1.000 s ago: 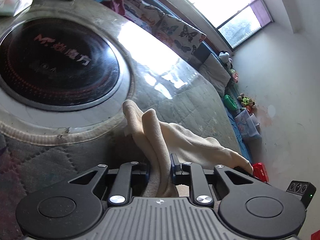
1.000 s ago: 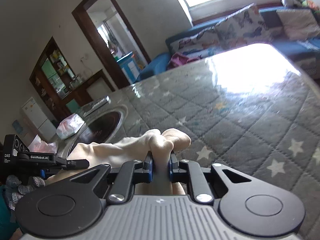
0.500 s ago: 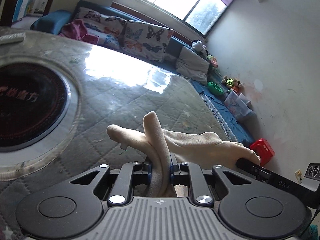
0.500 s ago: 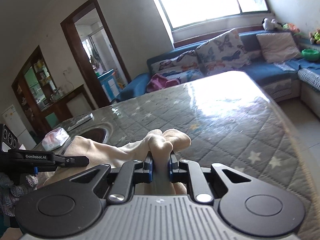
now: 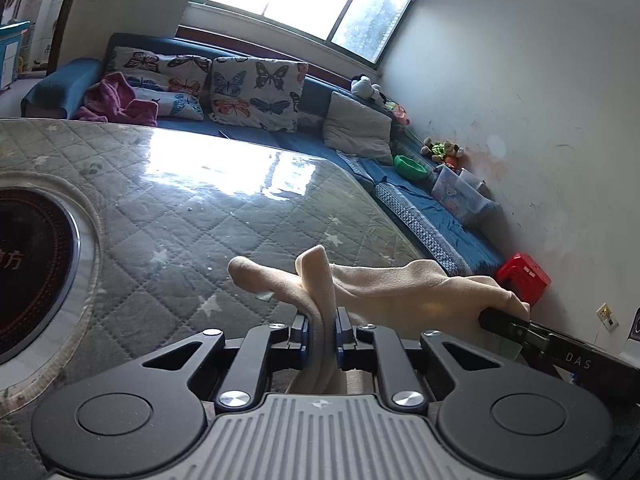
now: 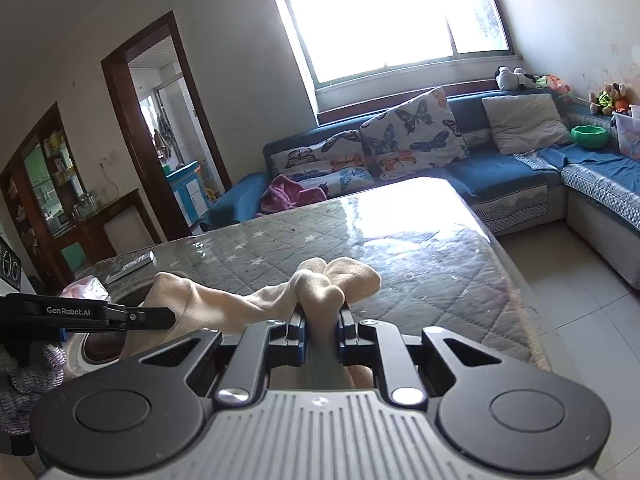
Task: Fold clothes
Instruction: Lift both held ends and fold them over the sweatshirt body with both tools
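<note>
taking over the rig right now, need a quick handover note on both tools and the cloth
Left tool: shut on the cream cloth, a bunched edge pinched between its fingers.
Right tool: shut on the same cloth at another bunch of fabric.
The cloth hangs in a span between the two tools, above the quilted table; whether its lower part touches the table is hidden.
Done: both grips taken, cloth lifted.
Left: no finished fold shows yet. Likely next, lay it flat on the table and fold it.
</note>
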A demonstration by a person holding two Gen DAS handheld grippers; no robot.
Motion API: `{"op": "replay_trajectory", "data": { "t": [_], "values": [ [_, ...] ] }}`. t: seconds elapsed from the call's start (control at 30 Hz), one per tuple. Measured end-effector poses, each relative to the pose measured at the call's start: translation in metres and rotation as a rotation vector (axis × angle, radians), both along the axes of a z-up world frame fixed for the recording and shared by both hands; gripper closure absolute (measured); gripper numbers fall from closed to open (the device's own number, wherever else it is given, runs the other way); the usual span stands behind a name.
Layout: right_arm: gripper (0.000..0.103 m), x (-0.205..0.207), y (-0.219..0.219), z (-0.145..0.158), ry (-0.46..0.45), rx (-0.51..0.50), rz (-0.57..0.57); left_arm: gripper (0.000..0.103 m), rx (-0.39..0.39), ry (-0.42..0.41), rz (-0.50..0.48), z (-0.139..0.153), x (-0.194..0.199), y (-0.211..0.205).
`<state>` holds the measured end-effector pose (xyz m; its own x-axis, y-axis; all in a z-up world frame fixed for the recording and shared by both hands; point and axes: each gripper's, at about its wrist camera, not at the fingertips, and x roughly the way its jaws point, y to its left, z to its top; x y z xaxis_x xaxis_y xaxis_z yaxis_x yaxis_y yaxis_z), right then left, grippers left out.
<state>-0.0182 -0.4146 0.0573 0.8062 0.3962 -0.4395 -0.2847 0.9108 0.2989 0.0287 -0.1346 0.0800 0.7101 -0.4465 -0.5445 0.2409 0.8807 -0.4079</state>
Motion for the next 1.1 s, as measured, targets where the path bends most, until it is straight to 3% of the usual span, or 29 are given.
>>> {"op": "replay_trajectory", "data": {
  "t": [0.6,1.1],
  "values": [
    [0.09,-0.002,-0.025,0.021,-0.066,-0.048,-0.068,0.091,-0.001,-0.028,-0.059,0.015,0.017,-0.038],
    [0.09,-0.002,-0.039,0.025,-0.066,-0.092,-0.112,0.091,0.006,-0.004,-0.076,0.013,0.031,-0.061]
  ]
}}
